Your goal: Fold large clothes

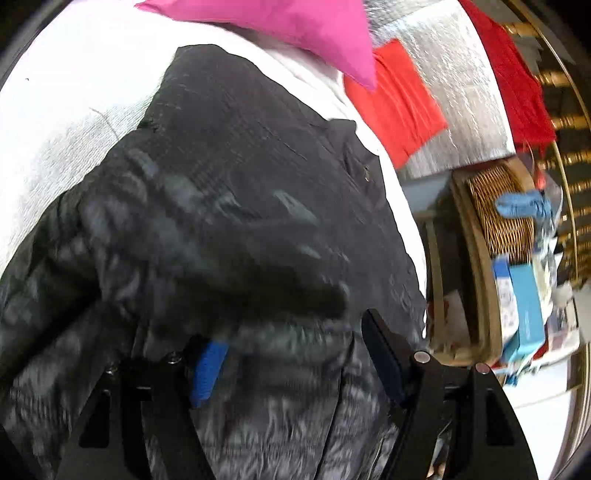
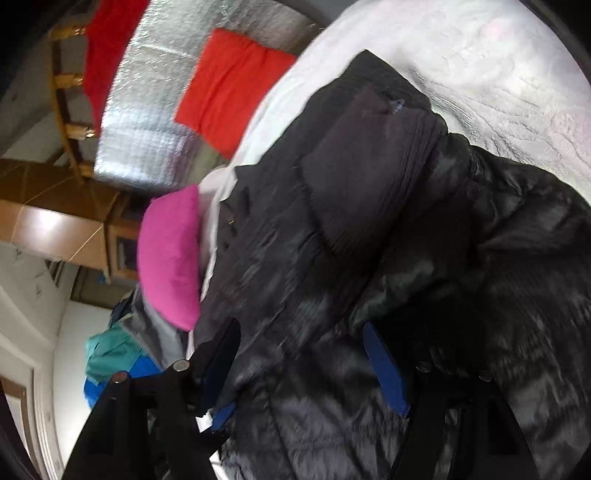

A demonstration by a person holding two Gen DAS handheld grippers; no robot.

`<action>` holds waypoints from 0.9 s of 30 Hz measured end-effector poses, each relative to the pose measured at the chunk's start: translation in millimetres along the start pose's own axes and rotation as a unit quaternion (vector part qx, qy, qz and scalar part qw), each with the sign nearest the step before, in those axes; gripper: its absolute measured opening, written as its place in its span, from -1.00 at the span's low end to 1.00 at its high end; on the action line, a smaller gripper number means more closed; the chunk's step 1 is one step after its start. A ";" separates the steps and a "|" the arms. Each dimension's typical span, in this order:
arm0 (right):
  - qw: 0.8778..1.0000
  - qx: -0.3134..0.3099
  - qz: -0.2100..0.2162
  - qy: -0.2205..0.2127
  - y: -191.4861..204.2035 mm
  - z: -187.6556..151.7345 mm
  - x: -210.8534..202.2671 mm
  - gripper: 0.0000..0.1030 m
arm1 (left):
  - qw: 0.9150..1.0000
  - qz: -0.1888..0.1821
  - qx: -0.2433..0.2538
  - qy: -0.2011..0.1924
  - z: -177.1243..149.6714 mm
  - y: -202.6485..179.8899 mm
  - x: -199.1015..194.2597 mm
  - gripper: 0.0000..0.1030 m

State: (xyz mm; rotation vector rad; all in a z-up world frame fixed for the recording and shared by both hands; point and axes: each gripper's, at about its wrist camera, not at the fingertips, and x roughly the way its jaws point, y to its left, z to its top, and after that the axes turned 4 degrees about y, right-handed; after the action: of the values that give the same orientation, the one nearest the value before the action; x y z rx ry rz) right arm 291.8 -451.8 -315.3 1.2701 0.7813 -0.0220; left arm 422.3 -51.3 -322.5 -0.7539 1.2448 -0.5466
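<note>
A large black puffer jacket (image 1: 236, 177) lies on a white bed sheet (image 1: 55, 122); it also fills the right wrist view (image 2: 369, 192). My left gripper (image 1: 291, 343) has its blue-padded fingers spread wide, with bunched jacket fabric lying between them. My right gripper (image 2: 303, 350) is also spread wide over the jacket, fabric between its fingers. Neither pair of pads pinches the fabric. The jacket's lower part is hidden under the grippers.
A pink pillow (image 1: 295, 29) and a red pillow (image 1: 395, 99) lie at the bed's far side, against a silver quilted headboard (image 1: 454, 88). A wicker basket (image 1: 498, 210) with boxes stands beside the bed. Blue and teal clothes (image 2: 114, 358) are piled near the pink pillow (image 2: 170, 254).
</note>
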 end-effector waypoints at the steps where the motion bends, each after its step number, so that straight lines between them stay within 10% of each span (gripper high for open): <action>1: 1.000 0.011 0.007 -0.002 -2.9 2.5 2.1 0.42 | 1.000 -0.004 -0.012 0.002 3.3 3.3 3.1 0.42; 5: 0.999 0.010 0.021 -0.028 -2.9 11.6 3.7 0.24 | 0.999 -0.028 -0.038 -0.006 11.1 13.8 8.6 0.39; 7: 0.999 0.001 0.006 -0.038 -3.4 15.9 4.2 -0.38 | 0.998 -0.041 -0.042 -0.027 18.2 17.3 2.2 0.32; 13: 0.994 -0.070 0.015 -0.086 32.9 7.1 -16.4 -0.62 | 0.998 -0.037 -0.019 -0.056 20.6 11.2 -9.0 -0.22; 23: 0.999 -0.036 -0.037 -0.008 12.4 2.4 -4.7 -0.50 | 0.999 0.032 -0.006 -0.022 11.2 13.0 -3.3 -0.19; 27: 1.000 -0.008 -0.011 -0.019 7.8 8.5 -18.7 0.29 | 0.999 0.033 -0.005 -0.011 9.9 7.9 -14.5 0.19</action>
State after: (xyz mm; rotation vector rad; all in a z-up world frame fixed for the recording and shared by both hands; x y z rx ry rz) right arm 285.5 -463.9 -298.1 1.2423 0.7622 -0.0569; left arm 428.0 -33.4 -318.0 -0.7231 1.2488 -0.4768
